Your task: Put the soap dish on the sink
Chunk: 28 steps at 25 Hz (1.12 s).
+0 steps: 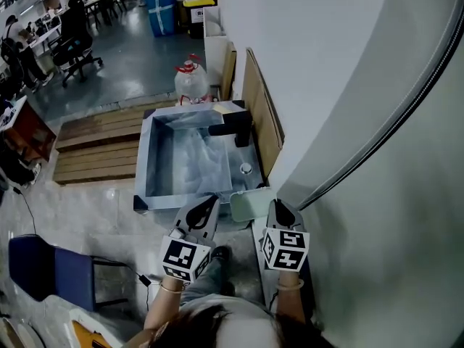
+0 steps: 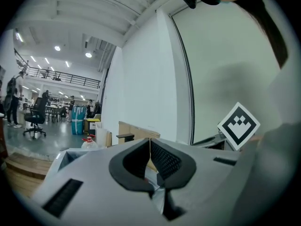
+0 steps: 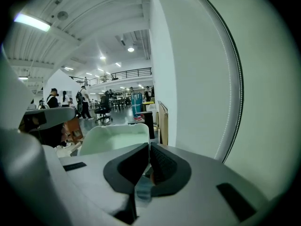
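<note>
An open workshop hall, with a white wall beside the steel sink (image 1: pixel 147 167). The pale green soap dish (image 1: pixel 250 204) seems to rest on its near corner, between the left gripper (image 1: pixel 209 201) and right gripper (image 1: pixel 278 206), both clenched empty. A nudge from either could knock it off.

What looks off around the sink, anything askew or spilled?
The soap dish sits at the near right corner of the sink and seems to overhang the front rim. The basin looks lined with crumpled clear film. No spill or damage is visible.
</note>
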Tool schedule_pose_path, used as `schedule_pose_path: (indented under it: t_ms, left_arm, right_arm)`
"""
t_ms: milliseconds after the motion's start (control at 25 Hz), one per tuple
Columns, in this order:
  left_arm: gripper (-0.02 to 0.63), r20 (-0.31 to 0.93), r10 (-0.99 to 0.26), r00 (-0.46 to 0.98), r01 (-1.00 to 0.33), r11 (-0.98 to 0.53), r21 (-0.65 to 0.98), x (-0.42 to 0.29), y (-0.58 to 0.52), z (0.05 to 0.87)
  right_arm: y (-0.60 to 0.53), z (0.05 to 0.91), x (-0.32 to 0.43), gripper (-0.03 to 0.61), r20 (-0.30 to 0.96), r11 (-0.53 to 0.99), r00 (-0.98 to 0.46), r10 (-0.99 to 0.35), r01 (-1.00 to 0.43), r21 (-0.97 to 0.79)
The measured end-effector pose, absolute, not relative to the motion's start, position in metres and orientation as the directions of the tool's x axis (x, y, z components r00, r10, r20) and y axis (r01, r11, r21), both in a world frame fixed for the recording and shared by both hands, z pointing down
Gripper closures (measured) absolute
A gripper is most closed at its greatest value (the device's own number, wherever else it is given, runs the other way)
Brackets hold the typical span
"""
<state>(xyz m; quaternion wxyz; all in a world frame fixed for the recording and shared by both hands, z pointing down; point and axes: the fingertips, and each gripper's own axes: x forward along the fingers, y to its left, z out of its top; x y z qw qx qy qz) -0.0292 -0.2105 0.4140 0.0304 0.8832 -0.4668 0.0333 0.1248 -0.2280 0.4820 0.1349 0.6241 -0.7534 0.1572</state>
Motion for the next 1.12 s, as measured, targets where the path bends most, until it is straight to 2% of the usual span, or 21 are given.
schedule_pose_path:
  t_ms: [1120]
  left_arm:
    - [0.604, 0.131, -0.757, 0.640, -0.769, -0.631, 0.102, -0.024, -0.317, 0.445]
  right_arm:
    - [-0.325, 0.537, 0.111, 0.548, 0.527, 0.124, -0.142, -0.838, -0.990, -0.069]
